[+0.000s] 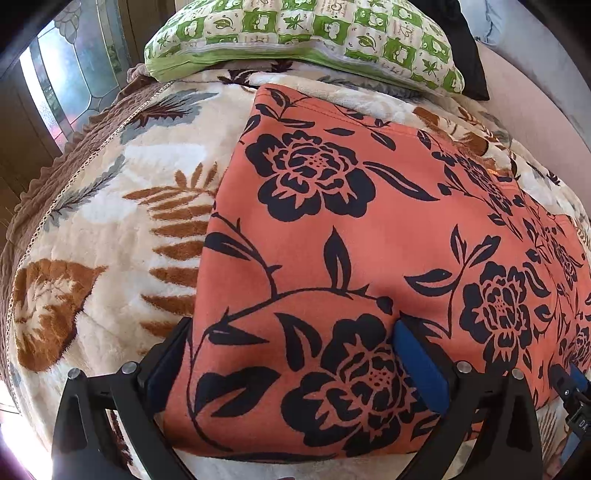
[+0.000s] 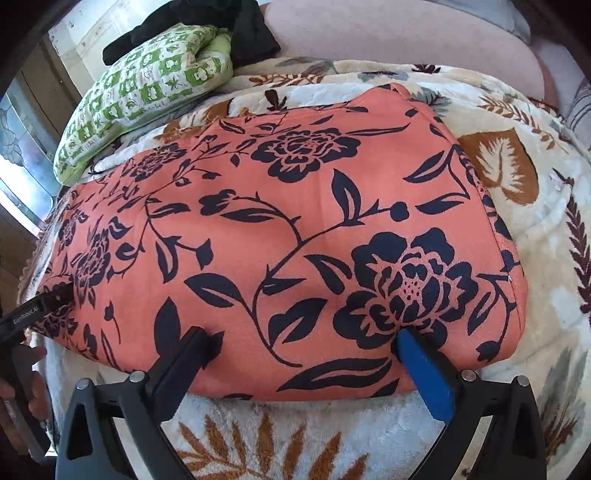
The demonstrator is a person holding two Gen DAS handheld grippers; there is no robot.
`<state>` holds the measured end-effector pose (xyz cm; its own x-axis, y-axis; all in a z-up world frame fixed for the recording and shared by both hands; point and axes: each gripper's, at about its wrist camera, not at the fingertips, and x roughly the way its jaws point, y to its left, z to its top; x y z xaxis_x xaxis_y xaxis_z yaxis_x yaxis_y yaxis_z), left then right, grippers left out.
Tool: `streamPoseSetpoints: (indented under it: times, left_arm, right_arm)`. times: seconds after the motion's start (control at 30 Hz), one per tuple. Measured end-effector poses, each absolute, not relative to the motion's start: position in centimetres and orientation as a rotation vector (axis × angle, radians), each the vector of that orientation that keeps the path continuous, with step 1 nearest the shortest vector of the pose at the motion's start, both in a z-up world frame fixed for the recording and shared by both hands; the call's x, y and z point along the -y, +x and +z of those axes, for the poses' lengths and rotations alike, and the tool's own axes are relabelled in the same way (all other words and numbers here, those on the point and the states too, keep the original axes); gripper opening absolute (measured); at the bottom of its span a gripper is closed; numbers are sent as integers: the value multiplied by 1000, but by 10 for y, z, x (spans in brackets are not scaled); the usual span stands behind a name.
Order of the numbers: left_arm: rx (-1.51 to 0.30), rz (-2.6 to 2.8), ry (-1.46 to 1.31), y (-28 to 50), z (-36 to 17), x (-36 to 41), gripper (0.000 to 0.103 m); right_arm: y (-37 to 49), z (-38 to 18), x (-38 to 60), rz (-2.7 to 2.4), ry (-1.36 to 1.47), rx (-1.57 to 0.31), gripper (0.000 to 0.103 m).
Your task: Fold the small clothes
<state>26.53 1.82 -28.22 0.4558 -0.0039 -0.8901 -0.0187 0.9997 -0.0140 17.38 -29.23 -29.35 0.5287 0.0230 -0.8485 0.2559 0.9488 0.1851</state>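
Observation:
An orange garment with a black flower print (image 1: 369, 240) lies folded flat on the leaf-patterned blanket (image 1: 103, 236); it also shows in the right wrist view (image 2: 277, 229). My left gripper (image 1: 291, 332) is open, its fingers (image 1: 417, 354) resting on the garment's near left edge, wide apart. My right gripper (image 2: 301, 341) is open, with its fingers (image 2: 421, 358) pressed on the garment's near right edge. Each gripper shows at the edge of the other's view: the right one (image 1: 569, 380) and the left one (image 2: 48, 299).
A green and white patterned pillow (image 1: 306, 37) lies at the far end of the bed, also in the right wrist view (image 2: 144, 96). A black cloth (image 2: 255, 33) lies behind it. A pink headboard (image 2: 388, 33) runs along the back. A window (image 1: 62, 85) is at the left.

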Motion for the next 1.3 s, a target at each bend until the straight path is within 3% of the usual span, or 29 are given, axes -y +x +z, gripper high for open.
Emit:
streamPoseSetpoints:
  times: [0.23, 0.4, 0.53, 0.6, 0.7, 1.3]
  left_arm:
    - [-1034, 31, 63, 265, -264, -8, 103]
    - [-894, -80, 77, 246, -239, 14, 103]
    - [-1049, -121, 111, 254, -269, 37, 103]
    - [-1000, -96, 186, 250, -274, 48, 103]
    - [-978, -88, 201, 248, -274, 51, 103]
    - [-931, -127, 219, 247, -280, 49, 103]
  right_arm:
    - [177, -272, 291, -132, 320, -1058, 103]
    - [153, -222, 304, -179, 294, -772, 103]
    - [179, -258, 317, -200, 309, -942, 103]
    - [193, -284, 318, -193, 302, -1030, 103]
    - [195, -278, 299, -205, 135, -991, 103]
    - [190, -284, 298, -206, 195, -925, 103]
